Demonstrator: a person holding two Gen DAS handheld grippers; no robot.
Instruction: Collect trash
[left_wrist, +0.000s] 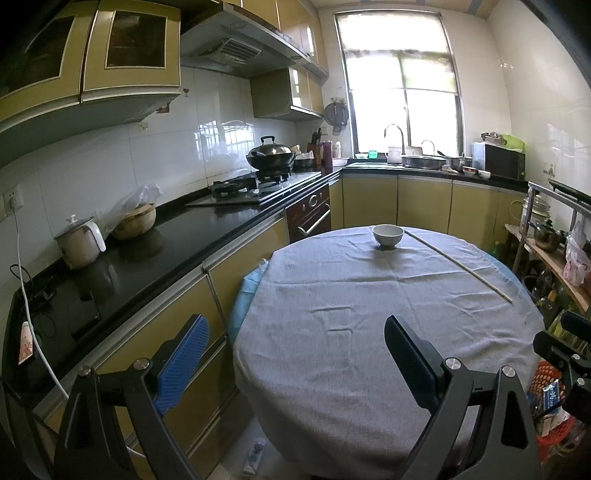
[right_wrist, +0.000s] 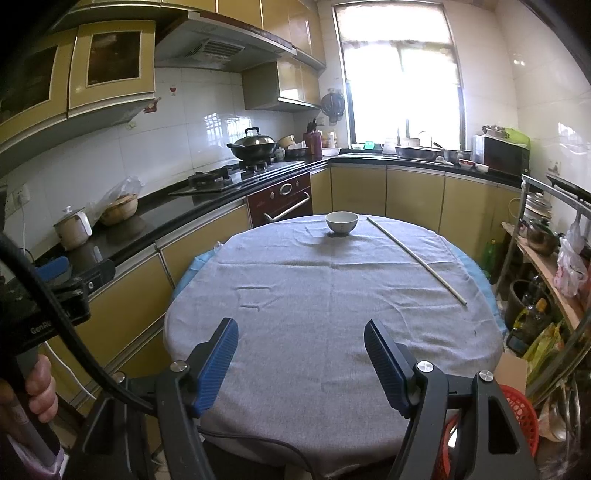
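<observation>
A long, thin, pale stick (right_wrist: 415, 254) lay on the round table covered with a grey cloth (right_wrist: 332, 295), in the right half of the right wrist frame. Its long axis ran diagonally, from its far end just right of the bowl down toward the table's right edge. In the left wrist frame the same stick (left_wrist: 458, 265) slanted from upper centre to the right edge of the cloth.

A small white ceramic bowl (right_wrist: 341, 222) stood upright at the far side of the table, near the stick's upper end but apart from it; what it held could not be seen. A red plastic mesh basket (right_wrist: 517, 413) sat on the floor at lower right of the frame, partly hidden; in the left wrist frame some packaging showed in it.

The right claw (right_wrist: 301, 332) hovered over the near part of the cloth with its blue-padded jaws standing wide and nothing between them. The left claw (left_wrist: 295, 332) was likewise spread wide and empty, at the table's near left edge. A hand (right_wrist: 37, 387) gripped the left tool's handle at lower left of the right wrist frame.

A black kitchen counter (right_wrist: 155, 218) ran along the left, carrying a lidded wok (right_wrist: 253, 146) on the stove, under yellow cabinets. A bright window (right_wrist: 402, 74) filled the upper centre.
</observation>
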